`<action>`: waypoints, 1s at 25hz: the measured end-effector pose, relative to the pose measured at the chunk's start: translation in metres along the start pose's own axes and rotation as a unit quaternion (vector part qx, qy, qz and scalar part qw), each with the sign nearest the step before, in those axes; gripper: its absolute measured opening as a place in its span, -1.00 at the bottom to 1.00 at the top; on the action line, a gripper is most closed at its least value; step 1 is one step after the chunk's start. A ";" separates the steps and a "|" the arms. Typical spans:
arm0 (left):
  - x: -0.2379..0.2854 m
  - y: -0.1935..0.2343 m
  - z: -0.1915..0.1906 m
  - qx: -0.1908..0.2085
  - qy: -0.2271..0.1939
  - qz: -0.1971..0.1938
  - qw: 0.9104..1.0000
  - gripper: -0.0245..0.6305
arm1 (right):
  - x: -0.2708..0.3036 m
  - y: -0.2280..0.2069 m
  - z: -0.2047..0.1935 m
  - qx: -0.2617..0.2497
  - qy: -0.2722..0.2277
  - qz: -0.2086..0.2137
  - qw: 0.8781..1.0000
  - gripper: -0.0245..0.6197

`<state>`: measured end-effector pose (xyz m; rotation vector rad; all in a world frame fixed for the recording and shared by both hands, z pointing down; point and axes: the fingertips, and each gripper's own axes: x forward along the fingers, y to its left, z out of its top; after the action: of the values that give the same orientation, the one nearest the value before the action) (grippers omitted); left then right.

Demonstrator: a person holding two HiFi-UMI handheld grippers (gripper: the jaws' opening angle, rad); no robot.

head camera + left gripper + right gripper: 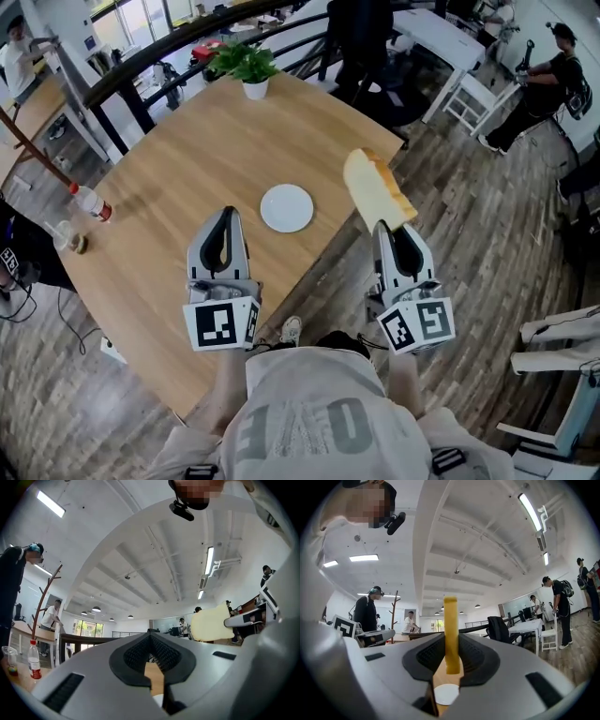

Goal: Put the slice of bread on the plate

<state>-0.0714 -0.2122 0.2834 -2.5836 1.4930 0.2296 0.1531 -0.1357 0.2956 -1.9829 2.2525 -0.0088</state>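
A pale, crusted slice of bread (375, 187) stands upright in my right gripper (386, 225), which is shut on its lower edge, above the table's right edge. The right gripper view shows the slice (451, 630) edge-on between the pads, with the small white plate (446, 693) lower down beyond it. That plate (286, 207) lies on the round wooden table (187, 150), left of the bread and between the two grippers. My left gripper (225, 217) hovers left of the plate, shut and holding nothing. From the left gripper (150, 637) the slice (211, 623) shows at the right.
A potted plant (248, 67) stands at the table's far edge. A plastic bottle (91, 202) and a clear cup (66, 234) stand near the left edge. A black railing (141, 56) runs behind; people, white tables and chairs stand further off on the wooden floor.
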 end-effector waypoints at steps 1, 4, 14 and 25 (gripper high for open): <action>0.004 0.005 -0.004 0.000 0.004 0.004 1.000 -0.90 | 0.010 0.002 -0.003 -0.001 0.005 0.007 1.000 -0.66; 0.010 0.020 -0.014 0.005 0.015 0.020 1.000 -0.90 | 0.034 0.006 -0.017 0.000 0.024 0.026 0.999 -0.66; 0.008 0.036 -0.025 0.009 0.039 0.071 0.997 -0.90 | 0.077 0.024 -0.039 0.001 0.054 0.099 0.994 -0.66; 0.025 -0.003 -0.012 0.026 0.041 0.073 0.996 -0.90 | 0.099 0.001 -0.038 -0.043 0.053 0.139 0.988 -0.66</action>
<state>-0.0559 -0.2347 0.2901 -2.4744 1.6939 0.1010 0.1356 -0.2363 0.3229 -1.7258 2.6201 0.0135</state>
